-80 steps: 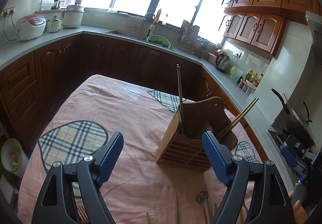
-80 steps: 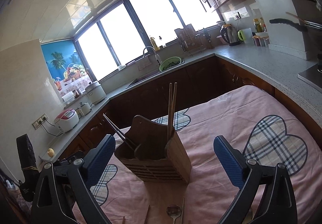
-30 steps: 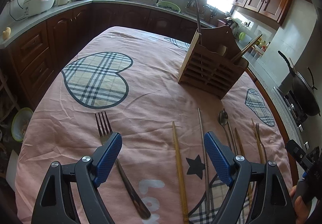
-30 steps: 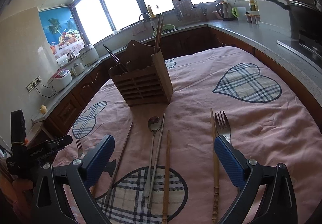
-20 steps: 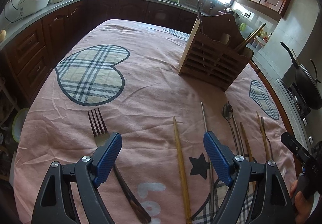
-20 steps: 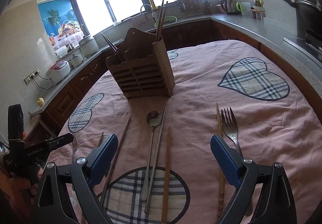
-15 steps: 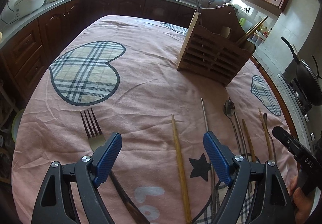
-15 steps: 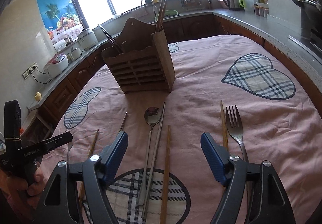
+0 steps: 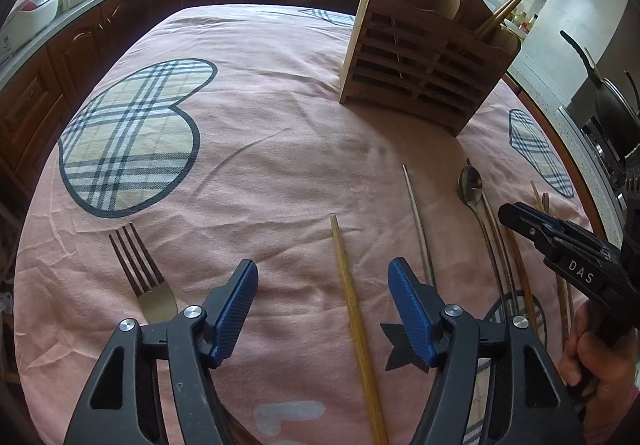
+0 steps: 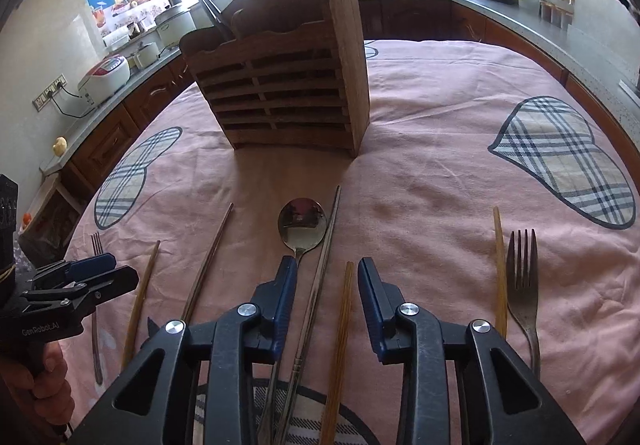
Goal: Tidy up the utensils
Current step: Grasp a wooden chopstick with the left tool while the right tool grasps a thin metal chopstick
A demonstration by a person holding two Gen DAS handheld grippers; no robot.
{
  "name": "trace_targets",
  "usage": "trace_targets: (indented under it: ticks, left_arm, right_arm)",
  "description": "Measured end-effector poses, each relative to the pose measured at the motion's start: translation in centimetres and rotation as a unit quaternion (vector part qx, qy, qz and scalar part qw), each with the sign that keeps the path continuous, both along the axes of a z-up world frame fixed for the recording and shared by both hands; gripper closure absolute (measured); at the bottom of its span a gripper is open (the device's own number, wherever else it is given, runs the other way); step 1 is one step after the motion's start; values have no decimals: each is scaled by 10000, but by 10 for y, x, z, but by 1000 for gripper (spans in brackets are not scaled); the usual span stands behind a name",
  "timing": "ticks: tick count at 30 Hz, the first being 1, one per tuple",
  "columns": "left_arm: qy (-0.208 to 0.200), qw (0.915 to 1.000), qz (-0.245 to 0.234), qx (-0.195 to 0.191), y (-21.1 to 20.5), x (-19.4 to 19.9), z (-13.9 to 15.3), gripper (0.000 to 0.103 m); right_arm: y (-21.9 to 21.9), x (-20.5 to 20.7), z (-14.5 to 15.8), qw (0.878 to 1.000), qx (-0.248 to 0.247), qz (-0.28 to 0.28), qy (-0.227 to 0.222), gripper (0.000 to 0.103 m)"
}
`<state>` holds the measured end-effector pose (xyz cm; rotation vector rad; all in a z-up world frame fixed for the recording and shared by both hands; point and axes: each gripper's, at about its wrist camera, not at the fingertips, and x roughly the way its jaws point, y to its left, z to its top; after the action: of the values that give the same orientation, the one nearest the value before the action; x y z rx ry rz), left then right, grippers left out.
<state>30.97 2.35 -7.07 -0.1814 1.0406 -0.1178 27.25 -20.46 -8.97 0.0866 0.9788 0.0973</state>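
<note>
Both grippers are hanging low over the pink tablecloth (image 9: 280, 149) on the worktop, each going for something from the loose row of utensils.

The right gripper (image 10: 327, 285) has its fingers closing in, still apart. Between them lie a metal chopstick (image 10: 320, 277) and a wooden chopstick (image 10: 345, 309), and neither looks pinched yet. The spoon (image 10: 302, 225) has its handle running right under the left finger, so I'd watch that: squeeze sloppily and you could drag the spoon or grab two sticks at once. Better to centre on one chopstick first, then close.

The left gripper (image 9: 322, 301) is closing too, fingers still apart, with a light wooden chopstick (image 9: 347, 285) lying between them and a gold fork (image 9: 140, 269) just outside the left finger. That one looks like a cleaner pick. Take it near the middle so it doesn't swing.

Everything ends up in the wooden utensil holder (image 10: 280, 85) at the far side of the cloth, which already has some chopsticks standing in it. There's another fork (image 10: 522, 277) off to the right, next to one more wooden stick.
</note>
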Motion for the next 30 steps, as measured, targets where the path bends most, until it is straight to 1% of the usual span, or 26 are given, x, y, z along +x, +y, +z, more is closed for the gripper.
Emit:
trace_targets:
  ticks: [1, 2, 4, 8, 11, 14, 15, 16, 18, 20, 23, 26, 29, 30]
  left_arm:
    - [54, 10000, -27, 24, -1, 3, -3, 45]
    - [93, 9999, -34, 42, -2, 5, -6, 47]
    - [57, 9999, -69, 108, -4, 9, -8, 48]
    - [38, 9998, -134, 124, -8, 18, -10, 48]
    - [-10, 9994, -223, 282, -14, 24, -12, 51]
    - [-84, 9982, -351, 473, -22, 26, -14, 70]
    - [-104, 9980, -373, 508, -23, 26, -14, 81]
    - [-109, 9979, -387, 511, -23, 27, -14, 87]
    - [-83, 9985, -365, 394, -19, 29, -15, 90]
    - [-43, 9991, -343, 246, -14, 29, -14, 90]
    - [8, 9994, -308, 157, -9, 28, -13, 91]
    - [19, 9993, -316, 193, -8, 26, -12, 91]
    - [40, 9993, -316, 220, -9, 24, -12, 91]
    - [53, 9993, -302, 207, -9, 24, -12, 91]
  right_arm:
    - [1, 4, -3, 10000, -51, 16, 43, 76]
    - [2, 8, -5, 9999, -94, 32, 86, 79]
    - [3, 15, -11, 9996, -184, 71, 182, 83]
    - [6, 28, -16, 9993, -275, 155, 213, 84]
    - [3, 41, -17, 9994, -208, 160, 213, 84]
    - [3, 51, -17, 9994, -214, 182, 202, 84]
    - [3, 55, -18, 9994, -202, 181, 197, 84]
    - [2, 56, -18, 9995, -192, 183, 191, 84]
    - [3, 56, -18, 9994, -179, 214, 201, 84]
    - [-1, 55, -17, 9993, 71, 267, 239, 80]
    - [-11, 46, -13, 9992, 319, 119, 211, 77]
    - [-14, 39, -9, 9997, 208, 32, 97, 76]
    - [-10, 44, -15, 9997, 2, 46, 257, 76]
    - [-7, 45, -16, 9996, -71, 77, 244, 76]
